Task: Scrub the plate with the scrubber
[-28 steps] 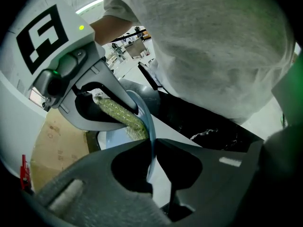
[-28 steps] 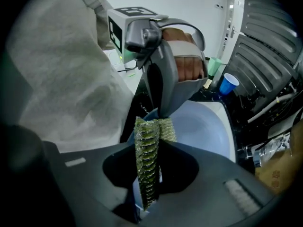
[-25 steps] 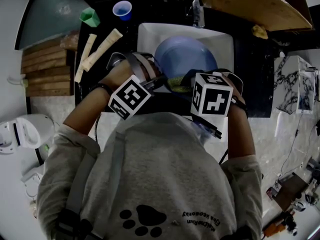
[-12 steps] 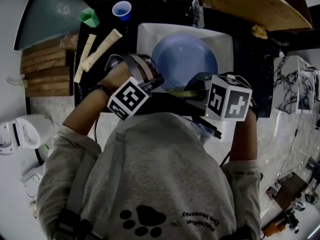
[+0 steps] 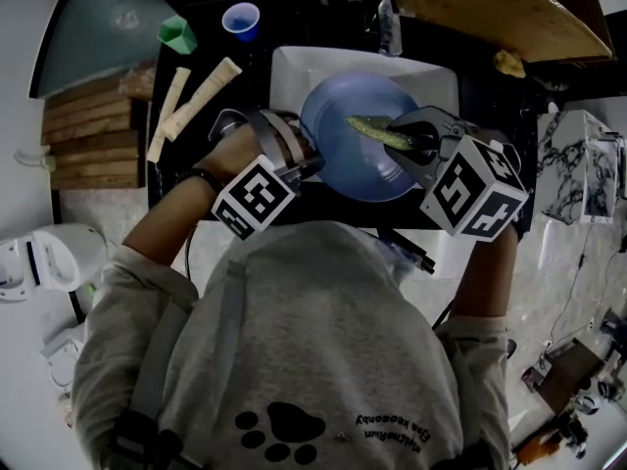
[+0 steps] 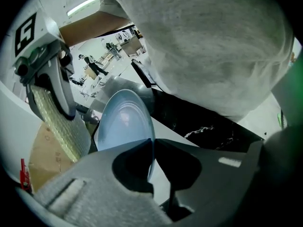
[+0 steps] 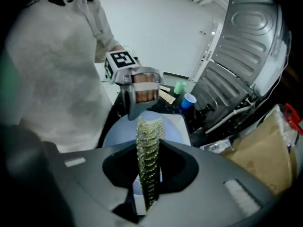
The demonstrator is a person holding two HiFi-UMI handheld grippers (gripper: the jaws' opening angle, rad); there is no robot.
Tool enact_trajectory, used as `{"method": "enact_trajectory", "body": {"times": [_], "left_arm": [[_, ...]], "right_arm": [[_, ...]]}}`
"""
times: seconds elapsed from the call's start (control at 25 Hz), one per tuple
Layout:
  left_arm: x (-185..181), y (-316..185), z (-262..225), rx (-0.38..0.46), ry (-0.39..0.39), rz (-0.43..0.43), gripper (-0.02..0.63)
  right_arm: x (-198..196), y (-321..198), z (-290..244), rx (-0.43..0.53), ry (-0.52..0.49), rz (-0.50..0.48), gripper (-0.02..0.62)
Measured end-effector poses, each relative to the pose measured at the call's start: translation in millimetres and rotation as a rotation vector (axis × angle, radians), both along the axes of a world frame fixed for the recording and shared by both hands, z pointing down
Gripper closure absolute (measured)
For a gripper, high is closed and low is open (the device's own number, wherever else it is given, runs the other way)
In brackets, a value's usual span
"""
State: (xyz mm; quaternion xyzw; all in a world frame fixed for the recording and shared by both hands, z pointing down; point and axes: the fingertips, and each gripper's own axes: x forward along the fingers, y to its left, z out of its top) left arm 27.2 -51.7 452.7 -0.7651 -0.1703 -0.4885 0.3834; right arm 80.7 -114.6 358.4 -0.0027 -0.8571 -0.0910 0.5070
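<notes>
A pale blue plate [image 5: 353, 160] stands tilted in the white sink [image 5: 439, 74]. My left gripper [image 5: 310, 157] is at the plate's left rim; its jaws have just been closing, and the rim sits pinched between them. In the left gripper view the plate [image 6: 124, 119] runs edge-on into the jaws of the left gripper [image 6: 152, 145]. My right gripper [image 5: 419, 137] is shut on a yellow-green mesh scrubber [image 5: 375, 129], which lies over the plate's upper face. In the right gripper view the scrubber [image 7: 149, 155] stands upright between the jaws, with the plate [image 7: 176, 130] behind it.
On the dark counter left of the sink stand a blue cup [image 5: 239, 18] and a green cup [image 5: 176, 33], with pale wooden sticks [image 5: 201, 94] beside them. A wooden board [image 5: 83, 135] lies further left. Cardboard [image 5: 490, 8] covers the back right. The person's grey sweatshirt fills the foreground.
The right gripper has risen from the sink's near edge and swung right, carrying the scrubber onto the plate's face. The left gripper has stayed at the plate's rim.
</notes>
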Motion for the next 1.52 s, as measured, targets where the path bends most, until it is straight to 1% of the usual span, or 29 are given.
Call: {"method": "enact_trajectory", "body": {"times": [0.2,0.36,0.44,0.6,0.8,1.0,1.16,1.32,1.52], "left_arm": [[3,5,-3,-0.006,0.005,0.022,0.583],[6,9,-6,-0.007,0.012,0.035,0.583],[7,10,-7,-0.003,0.017,0.039,0.583],[9,10,-10,0.008,0.029,0.042,0.583],[11,10,-15,0.015,0.044,0.046,0.580],[10,5,-16,0.031,0.052,0.034,0.577],[12,-5,-28,0.046,0.093,0.007,0.571],[14,-10,-32,0.057,0.108,-0.001,0.565],[14,-4,-27,0.049,0.110,0.000,0.560]], "right_arm": [[0,-43,24,0.169,0.065,0.077,0.529],[-6,-64,44,0.252,0.109,0.098,0.529],[-8,-68,52,0.264,0.122,0.102,0.529],[-8,-67,66,0.251,0.156,0.091,0.529],[-2,-70,79,0.271,0.195,0.076,0.529],[-4,-60,91,0.230,0.206,0.039,0.529],[-4,-55,99,0.183,0.203,0.046,0.529],[-1,-45,101,0.095,0.200,0.048,0.529],[4,-16,103,-0.031,0.243,-0.002,0.529]]}}
